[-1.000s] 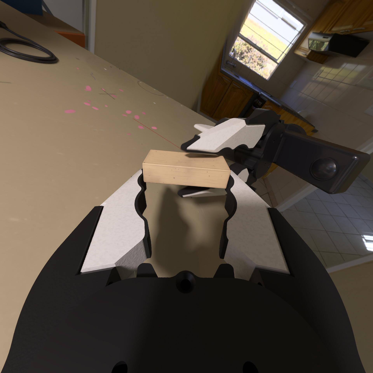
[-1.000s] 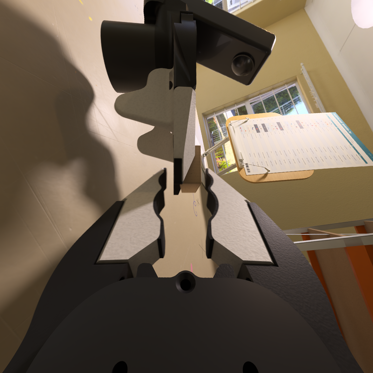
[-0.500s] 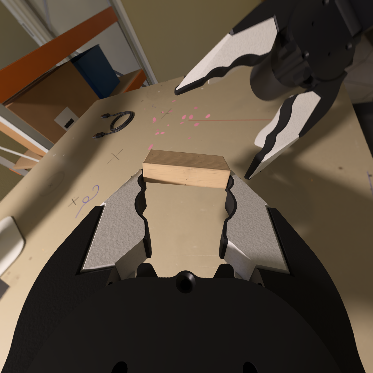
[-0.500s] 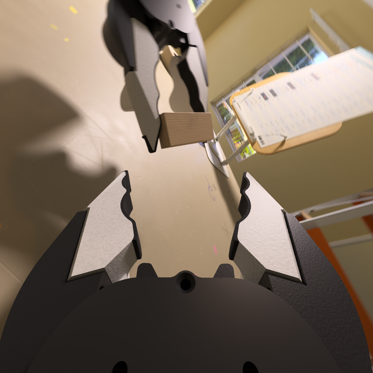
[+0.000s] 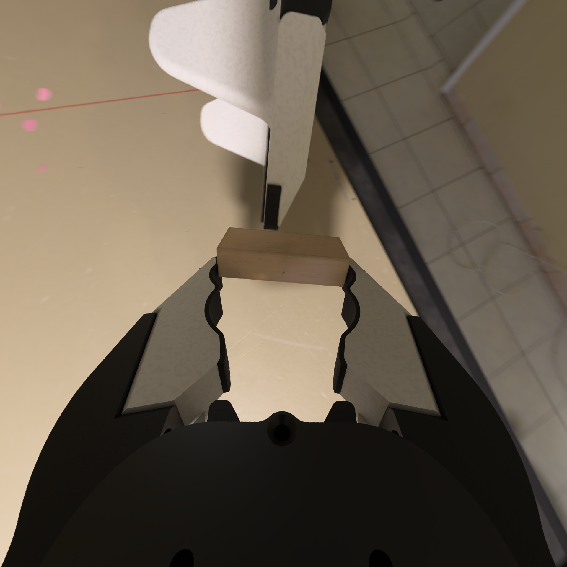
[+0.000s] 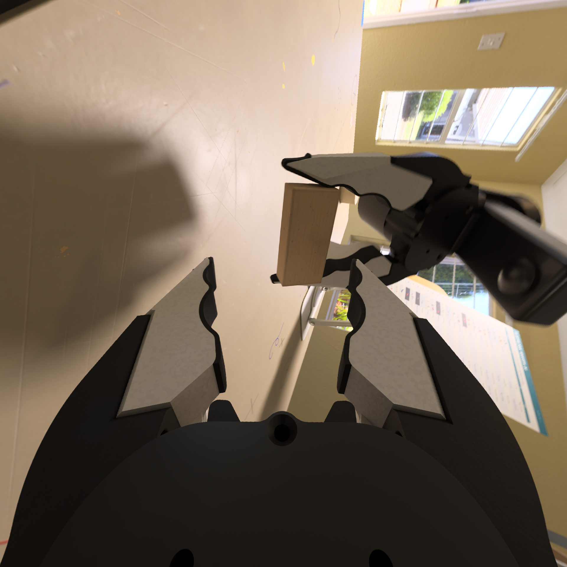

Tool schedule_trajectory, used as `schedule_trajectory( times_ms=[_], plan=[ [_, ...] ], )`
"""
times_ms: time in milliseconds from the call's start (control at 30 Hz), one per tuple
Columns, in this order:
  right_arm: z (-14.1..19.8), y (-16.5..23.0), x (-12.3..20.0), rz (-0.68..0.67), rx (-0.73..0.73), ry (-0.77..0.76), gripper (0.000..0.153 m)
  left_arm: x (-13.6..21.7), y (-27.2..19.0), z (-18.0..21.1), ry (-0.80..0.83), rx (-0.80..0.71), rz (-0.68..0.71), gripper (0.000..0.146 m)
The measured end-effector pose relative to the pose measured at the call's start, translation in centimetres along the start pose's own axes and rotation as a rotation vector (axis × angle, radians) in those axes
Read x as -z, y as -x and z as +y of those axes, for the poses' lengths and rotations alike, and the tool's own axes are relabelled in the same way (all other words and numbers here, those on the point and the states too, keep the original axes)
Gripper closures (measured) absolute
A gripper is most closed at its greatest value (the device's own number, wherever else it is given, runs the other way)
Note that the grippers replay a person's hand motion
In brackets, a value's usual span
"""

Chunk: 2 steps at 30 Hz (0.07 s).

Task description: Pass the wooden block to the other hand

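My left gripper [image 5: 282, 267] is shut on the wooden block [image 5: 282, 260], gripping its two short ends at the fingertips, above the tan table [image 5: 92, 276]. In the right wrist view the block [image 6: 306, 233] stands on end in the left gripper [image 6: 280, 221], which reaches in from the right. My right gripper [image 6: 282, 260] is open and empty, with the block's lower end just beyond its fingertips. In the left wrist view the right gripper [image 5: 270, 214] comes down edge-on, its tips just behind the block. I cannot tell whether they touch.
The table's dark edge [image 5: 383, 214] runs diagonally at the right, with tiled floor [image 5: 460, 245] beyond. A clipboard with a printed sheet [image 6: 460, 337] on a white stand [image 6: 306, 310] is behind the block. Pink spots [image 5: 43, 93] mark the table.
A second ago my right gripper was nearly closed around the block. It then opened wide and drew back. Now it is narrower and near the block again. The left gripper has turned with the block.
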State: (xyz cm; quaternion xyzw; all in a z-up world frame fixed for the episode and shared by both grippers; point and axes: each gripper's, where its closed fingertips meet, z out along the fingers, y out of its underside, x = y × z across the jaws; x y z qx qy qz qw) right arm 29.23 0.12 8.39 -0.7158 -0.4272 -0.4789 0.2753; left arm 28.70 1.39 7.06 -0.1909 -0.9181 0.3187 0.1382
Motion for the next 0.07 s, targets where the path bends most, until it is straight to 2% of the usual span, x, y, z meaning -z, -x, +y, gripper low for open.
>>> schedule_trajectory(
  times_ms=[67],
  plan=[
    [-0.49,-0.05,-0.11,-0.004,0.039,-0.007,0.059,-0.11,-0.79,-0.30,0.001,0.004,0.099,0.066]
  ],
)
